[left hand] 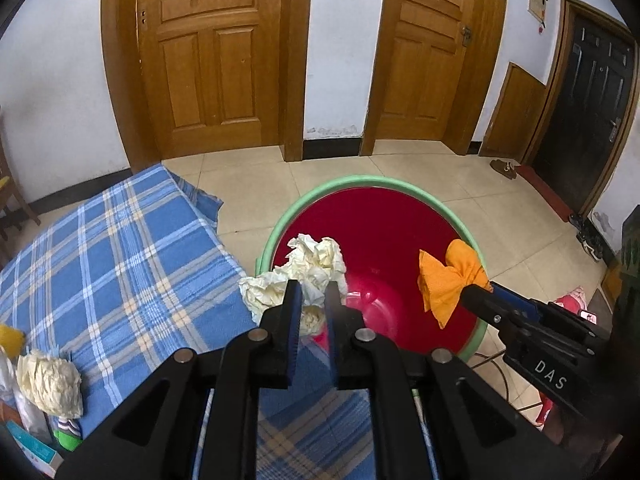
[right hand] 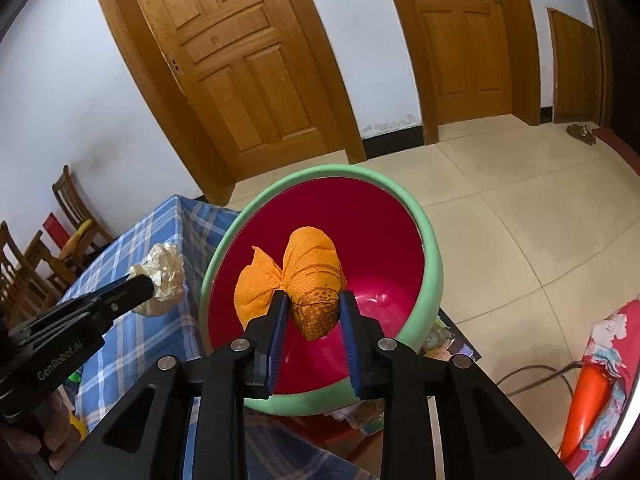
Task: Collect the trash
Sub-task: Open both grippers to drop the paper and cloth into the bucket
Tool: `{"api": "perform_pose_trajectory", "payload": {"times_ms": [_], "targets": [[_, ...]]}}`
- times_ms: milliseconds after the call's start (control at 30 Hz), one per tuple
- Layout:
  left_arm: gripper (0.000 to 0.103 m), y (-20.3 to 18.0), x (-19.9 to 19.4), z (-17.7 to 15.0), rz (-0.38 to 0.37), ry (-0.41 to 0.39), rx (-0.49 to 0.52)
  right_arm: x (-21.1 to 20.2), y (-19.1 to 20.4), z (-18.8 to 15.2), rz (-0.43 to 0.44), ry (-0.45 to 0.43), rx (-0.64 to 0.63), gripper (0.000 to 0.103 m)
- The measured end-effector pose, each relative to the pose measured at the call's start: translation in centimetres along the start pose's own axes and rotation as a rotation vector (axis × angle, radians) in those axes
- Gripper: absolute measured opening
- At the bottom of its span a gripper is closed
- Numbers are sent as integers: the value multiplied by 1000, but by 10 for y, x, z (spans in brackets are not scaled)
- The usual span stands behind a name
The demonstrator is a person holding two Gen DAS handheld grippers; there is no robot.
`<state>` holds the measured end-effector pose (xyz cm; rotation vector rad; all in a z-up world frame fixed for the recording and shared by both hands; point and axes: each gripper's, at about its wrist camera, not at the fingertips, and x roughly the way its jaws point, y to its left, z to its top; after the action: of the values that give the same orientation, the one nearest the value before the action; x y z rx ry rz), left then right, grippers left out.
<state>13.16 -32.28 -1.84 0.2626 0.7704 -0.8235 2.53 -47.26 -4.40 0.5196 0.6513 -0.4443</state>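
A red bin with a green rim (left hand: 360,181) (right hand: 320,171) stands beside the table, its mouth facing up. My left gripper (left hand: 312,286) (right hand: 149,286) hangs at the bin's near left rim. A crumpled cream paper wad (left hand: 316,256) (right hand: 166,272) sits between its narrowly parted fingers, touching both pads. My right gripper (right hand: 314,300) (left hand: 476,292) is over the bin's mouth. A bunched orange napkin (right hand: 308,264) (left hand: 448,276) fills the gap between its blue pads. The bottom of the bin shows bare red.
The table wears a blue plaid cloth (left hand: 120,264). A second crumpled paper wad (left hand: 48,384) lies at its near left among small packets. Wooden chairs (right hand: 68,232) stand left of the table. A cable (right hand: 532,376) and a red bundle (right hand: 608,364) lie on the tiled floor.
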Motion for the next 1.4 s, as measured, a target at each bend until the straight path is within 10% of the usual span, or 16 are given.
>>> {"api": "perform_pose_trajectory", "payload": {"times_ms": [200, 433, 1400], "targets": [[48, 5, -5, 4, 16, -32, -31, -4, -2, -2, -22, -6, -7, 31], [51, 13, -20, 5, 44, -48, -69, -14, 1, -3, -22, -42, -22, 56], [59, 67, -145, -44, 222, -124, -194, -80, 57, -22, 100, -93, -100, 73]]}}
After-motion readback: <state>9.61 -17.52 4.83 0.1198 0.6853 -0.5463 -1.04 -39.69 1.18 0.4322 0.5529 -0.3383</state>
